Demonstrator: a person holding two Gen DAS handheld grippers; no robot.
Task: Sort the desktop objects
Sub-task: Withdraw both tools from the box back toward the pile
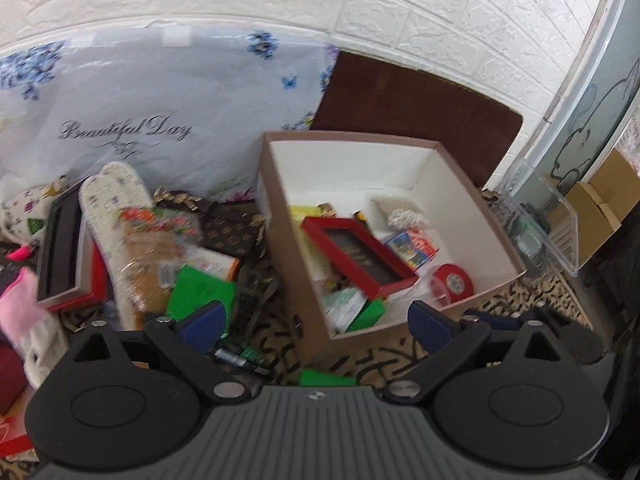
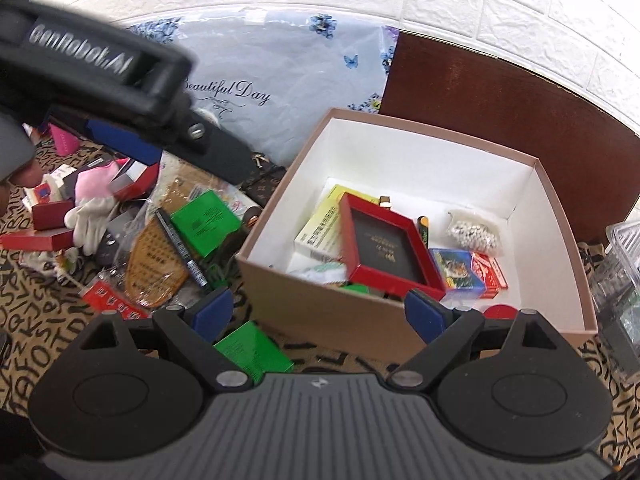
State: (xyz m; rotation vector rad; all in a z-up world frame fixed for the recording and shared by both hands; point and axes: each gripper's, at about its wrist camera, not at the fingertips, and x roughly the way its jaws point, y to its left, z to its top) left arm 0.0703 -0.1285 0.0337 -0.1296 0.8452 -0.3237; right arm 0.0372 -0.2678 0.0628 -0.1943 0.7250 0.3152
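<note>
A brown cardboard box (image 1: 352, 136) (image 2: 440, 128) with a white inside holds a red-framed case (image 1: 360, 252) (image 2: 384, 240), card packs (image 2: 456, 268), a bag of white beads (image 2: 472, 232) and a red tape roll (image 1: 456, 282). Left of it lies a loose pile: a green box (image 1: 200, 292) (image 2: 204, 224), a black pen (image 2: 180, 248), a white glove (image 2: 92, 216), a patterned insole (image 1: 116, 220). My left gripper (image 1: 316, 320) is open over the box's near left corner, holding nothing. My right gripper (image 2: 318, 314) is open above the box's front wall, also holding nothing.
The left gripper's black body (image 2: 92, 60) crosses the upper left of the right wrist view. A floral plastic bag (image 1: 160, 100) and a brown board (image 2: 500, 100) lean on the white wall. A clear plastic container (image 1: 552, 216) sits right of the box. Another green box (image 2: 252, 348) lies on the letter-patterned cloth.
</note>
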